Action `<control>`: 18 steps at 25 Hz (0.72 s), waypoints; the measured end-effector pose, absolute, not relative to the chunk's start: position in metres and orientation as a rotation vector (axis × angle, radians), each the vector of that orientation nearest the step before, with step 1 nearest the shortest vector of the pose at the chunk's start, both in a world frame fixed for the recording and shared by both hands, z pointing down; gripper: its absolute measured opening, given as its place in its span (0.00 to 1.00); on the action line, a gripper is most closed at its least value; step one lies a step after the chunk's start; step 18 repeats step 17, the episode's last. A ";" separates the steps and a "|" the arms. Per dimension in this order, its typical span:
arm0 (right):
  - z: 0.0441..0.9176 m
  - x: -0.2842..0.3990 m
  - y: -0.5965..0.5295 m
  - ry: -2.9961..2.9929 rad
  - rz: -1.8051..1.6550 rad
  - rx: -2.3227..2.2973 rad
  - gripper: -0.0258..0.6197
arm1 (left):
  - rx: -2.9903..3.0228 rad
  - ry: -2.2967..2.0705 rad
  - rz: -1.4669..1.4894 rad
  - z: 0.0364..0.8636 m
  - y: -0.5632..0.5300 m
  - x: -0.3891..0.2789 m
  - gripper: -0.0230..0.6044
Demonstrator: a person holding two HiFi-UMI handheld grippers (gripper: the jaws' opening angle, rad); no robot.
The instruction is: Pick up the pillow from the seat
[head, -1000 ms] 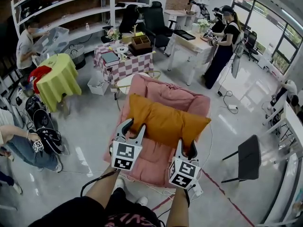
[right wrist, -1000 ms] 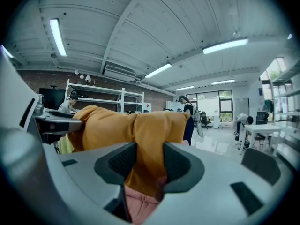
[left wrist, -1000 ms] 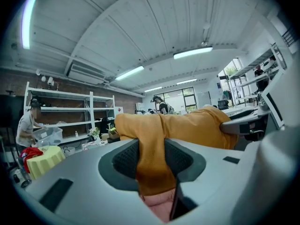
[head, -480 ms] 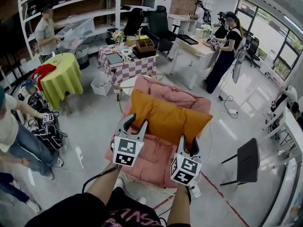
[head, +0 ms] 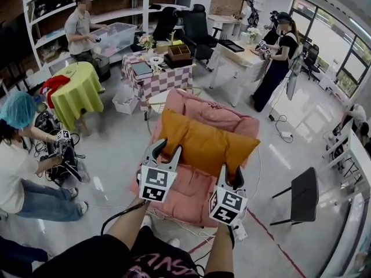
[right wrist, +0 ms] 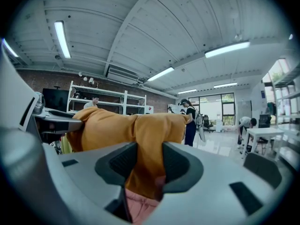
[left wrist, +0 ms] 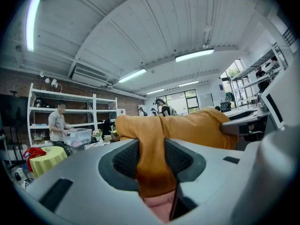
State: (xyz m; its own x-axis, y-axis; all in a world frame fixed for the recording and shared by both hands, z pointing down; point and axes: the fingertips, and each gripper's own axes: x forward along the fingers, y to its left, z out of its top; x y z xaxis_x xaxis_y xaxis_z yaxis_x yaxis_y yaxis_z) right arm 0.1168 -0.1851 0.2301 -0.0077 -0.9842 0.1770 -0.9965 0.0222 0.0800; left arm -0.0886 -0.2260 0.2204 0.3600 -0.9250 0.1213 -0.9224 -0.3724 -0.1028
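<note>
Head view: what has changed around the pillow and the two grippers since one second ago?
The right gripper has just been closing a little further on the orange pillow. The person at the shelves walked right; a person in a blue cap came in at left. The left gripper, also clamped on the pillow, and the pink seat stayed put.

pillow | mustard-orange, rectangular, plump | lying tilted across pink seat

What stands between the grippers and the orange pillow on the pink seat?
Nothing visible does. The left gripper and the right gripper are each closed on the near edge of the orange pillow, with its fabric pinched between their pads.
</note>
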 end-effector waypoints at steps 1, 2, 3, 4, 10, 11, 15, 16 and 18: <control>0.231 0.117 -0.185 -2.106 0.105 2.073 0.32 | -2.576 1.754 -0.253 0.221 -0.226 -0.089 0.31; 0.232 0.117 -0.184 -2.105 0.109 2.071 0.32 | -2.575 1.756 -0.256 0.222 -0.225 -0.089 0.31; 0.232 0.117 -0.184 -2.105 0.111 2.070 0.32 | -2.575 1.758 -0.258 0.222 -0.225 -0.088 0.31; 0.232 0.118 -0.185 -2.104 0.109 2.069 0.32 | -2.576 1.760 -0.257 0.223 -0.225 -0.088 0.31; 0.236 0.120 -0.189 -2.103 0.110 2.062 0.32 | -2.584 1.771 -0.261 0.228 -0.228 -0.086 0.31; 0.237 0.121 -0.189 -2.104 0.113 2.062 0.32 | -2.583 1.772 -0.261 0.228 -0.228 -0.085 0.31; 0.240 0.121 -0.190 -2.101 0.117 2.064 0.32 | -2.581 1.781 -0.256 0.232 -0.230 -0.085 0.31; 0.241 0.120 -0.191 -2.100 0.116 2.066 0.32 | -2.581 1.782 -0.254 0.233 -0.230 -0.086 0.31; 0.242 0.120 -0.192 -2.100 0.114 2.067 0.32 | -2.581 1.783 -0.252 0.234 -0.231 -0.086 0.31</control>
